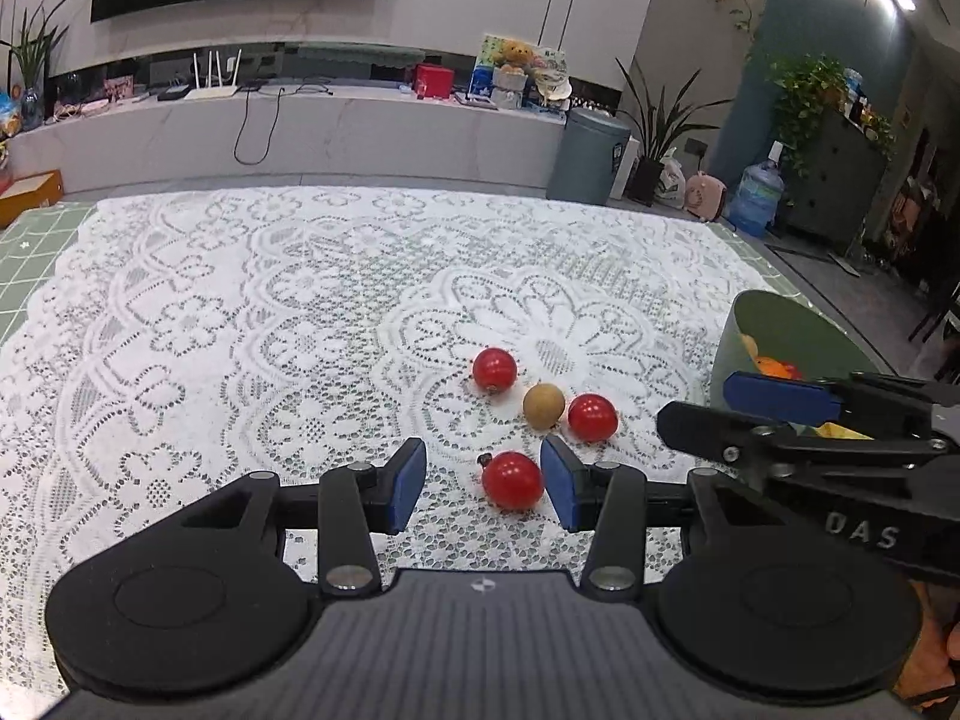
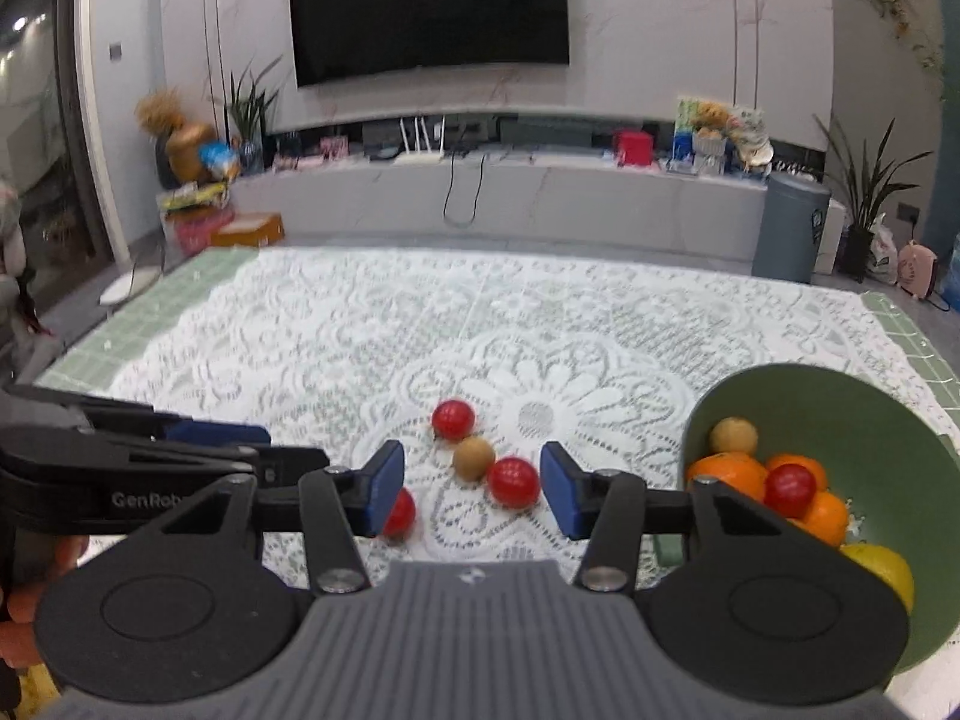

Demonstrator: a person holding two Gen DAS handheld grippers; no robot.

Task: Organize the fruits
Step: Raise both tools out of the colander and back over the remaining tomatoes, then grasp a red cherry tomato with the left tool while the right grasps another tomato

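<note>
- The left gripper (image 1: 483, 483) stands wide open, low over the lace tablecloth (image 1: 240, 312); the nearest red fruit (image 1: 512, 480) lies between its blue pads, close against the right one and apart from the left one.
- That fruit looks small, round, glossy and light, so it is likely to roll or squirt out; I judge the best hold is across its widest middle, closing gently, since the skin may be thin.
- Just beyond lie the far red fruit (image 1: 494, 369), a dull brown round fruit (image 1: 543, 406) and a second red fruit (image 1: 592, 417); the brown one touches this last one, and its matt skin should slip less.
- The right gripper (image 2: 471, 486) is also wide open and holds nothing, aimed at the same cluster.
- At the far right the green bowl (image 2: 840, 396) leans toward the camera, holding oranges (image 2: 729, 474), a red fruit, a brown one and something yellow.
</note>
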